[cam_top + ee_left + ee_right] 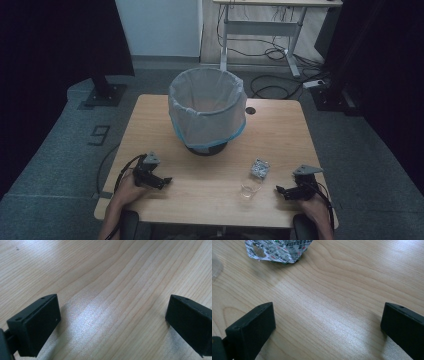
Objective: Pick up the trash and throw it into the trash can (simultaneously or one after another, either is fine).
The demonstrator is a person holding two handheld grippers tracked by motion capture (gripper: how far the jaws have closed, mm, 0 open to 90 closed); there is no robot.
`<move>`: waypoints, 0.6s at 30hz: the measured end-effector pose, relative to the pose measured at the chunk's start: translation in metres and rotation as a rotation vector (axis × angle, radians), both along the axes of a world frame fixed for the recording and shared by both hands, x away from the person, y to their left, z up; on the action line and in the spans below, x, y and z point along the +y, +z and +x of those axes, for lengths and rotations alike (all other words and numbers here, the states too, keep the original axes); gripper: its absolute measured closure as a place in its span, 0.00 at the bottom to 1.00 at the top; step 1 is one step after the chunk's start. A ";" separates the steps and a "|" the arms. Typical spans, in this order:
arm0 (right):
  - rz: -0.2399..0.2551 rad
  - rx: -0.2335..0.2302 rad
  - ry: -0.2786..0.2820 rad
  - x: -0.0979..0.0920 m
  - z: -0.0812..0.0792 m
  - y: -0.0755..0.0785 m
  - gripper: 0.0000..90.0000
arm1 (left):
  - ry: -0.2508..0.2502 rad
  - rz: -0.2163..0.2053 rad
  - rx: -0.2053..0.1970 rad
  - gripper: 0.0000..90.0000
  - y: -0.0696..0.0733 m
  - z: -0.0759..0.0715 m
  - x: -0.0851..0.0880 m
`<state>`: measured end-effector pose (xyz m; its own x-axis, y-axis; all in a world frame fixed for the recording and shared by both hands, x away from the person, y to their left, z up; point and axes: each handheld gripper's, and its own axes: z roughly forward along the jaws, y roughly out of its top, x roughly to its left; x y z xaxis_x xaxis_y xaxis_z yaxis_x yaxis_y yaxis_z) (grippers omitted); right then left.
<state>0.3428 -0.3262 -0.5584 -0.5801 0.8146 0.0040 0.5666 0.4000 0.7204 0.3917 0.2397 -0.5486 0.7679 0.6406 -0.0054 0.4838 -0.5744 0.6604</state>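
Table (165, 200) in high view carries a bin lined with a pale bag (207, 107) at the far middle. Crumpled foil wrapper (260, 168) and clear plastic cup (248, 190) lie near the right gripper (285, 190), just left of it, not touching. Left gripper (162, 181) rests at the near left edge, well apart from both.

Left gripper view: jaws spread wide over bare wood (107, 290), nothing between.

Right gripper view: jaws spread wide, empty; wrapper (277, 250) ahead at upper left, cup edge (215, 265) at far left.
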 end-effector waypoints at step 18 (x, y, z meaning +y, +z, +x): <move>0.020 -0.023 0.088 0.020 -0.006 0.015 0.00 | -0.001 0.000 0.000 0.00 0.000 0.000 0.000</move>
